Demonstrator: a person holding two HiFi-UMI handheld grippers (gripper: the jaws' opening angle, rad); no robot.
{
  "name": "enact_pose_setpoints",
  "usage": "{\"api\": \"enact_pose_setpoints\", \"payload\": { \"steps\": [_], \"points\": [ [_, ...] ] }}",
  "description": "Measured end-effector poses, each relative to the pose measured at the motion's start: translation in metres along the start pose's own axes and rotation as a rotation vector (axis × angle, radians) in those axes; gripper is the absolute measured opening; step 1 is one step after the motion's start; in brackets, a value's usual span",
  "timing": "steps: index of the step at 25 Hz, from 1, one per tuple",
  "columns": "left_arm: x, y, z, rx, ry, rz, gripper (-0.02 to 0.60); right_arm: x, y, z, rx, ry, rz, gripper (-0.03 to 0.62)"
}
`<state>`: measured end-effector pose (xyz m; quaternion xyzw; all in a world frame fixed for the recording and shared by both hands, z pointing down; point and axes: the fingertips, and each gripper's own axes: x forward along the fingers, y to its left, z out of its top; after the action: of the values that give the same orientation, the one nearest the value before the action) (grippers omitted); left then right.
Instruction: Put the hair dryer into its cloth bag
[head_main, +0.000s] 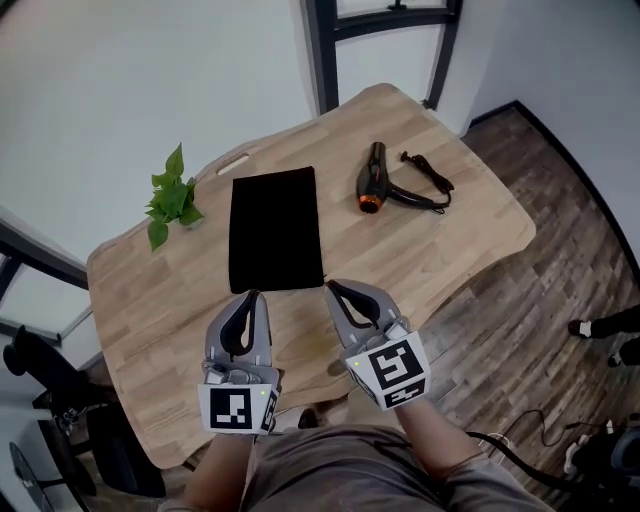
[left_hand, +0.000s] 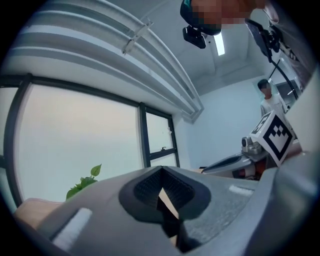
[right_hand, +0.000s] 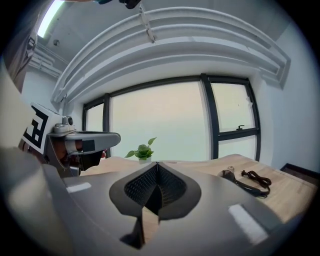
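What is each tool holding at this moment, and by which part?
Nothing. The left tool and the right tool are both shut and empty; the hair dryer lies apart, untouched.

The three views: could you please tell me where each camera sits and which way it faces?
Head view: on the head, facing steeply down at table, cloth bag, hair dryer; both forearms show.
Left gripper view: on left gripper, facing windows along shut jaws.
Right gripper view: on right gripper, facing across the table along shut jaws.
All share the plant.
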<state>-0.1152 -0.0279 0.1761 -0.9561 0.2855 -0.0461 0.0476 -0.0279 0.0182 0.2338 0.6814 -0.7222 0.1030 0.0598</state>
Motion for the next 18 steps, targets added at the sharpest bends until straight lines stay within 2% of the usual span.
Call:
{"api": "enact_pose_setpoints", "payload": {
  "steps": [5, 10, 15, 18],
  "points": [
    [0.014, 0.0, 0.007, 0.021, 0.021, 0.085, 0.002, 0.023, -0.014, 0.002, -0.018, 0.009, 0.1, 0.032],
    [0.018, 0.014, 0.001, 0.027, 0.054, 0.148, 0.002, 0.044, -0.015, 0.003, -0.03, 0.013, 0.141, 0.051],
    [0.029, 0.031, -0.012, -0.006, 0.077, 0.164, 0.002, 0.069, -0.016, -0.012, -0.036, 0.067, 0.159, 0.121],
    [0.039, 0.047, -0.028, -0.02, 0.076, 0.165, 0.002, 0.09, -0.013, -0.03, -0.063, 0.111, 0.166, 0.129]
  ]
}}
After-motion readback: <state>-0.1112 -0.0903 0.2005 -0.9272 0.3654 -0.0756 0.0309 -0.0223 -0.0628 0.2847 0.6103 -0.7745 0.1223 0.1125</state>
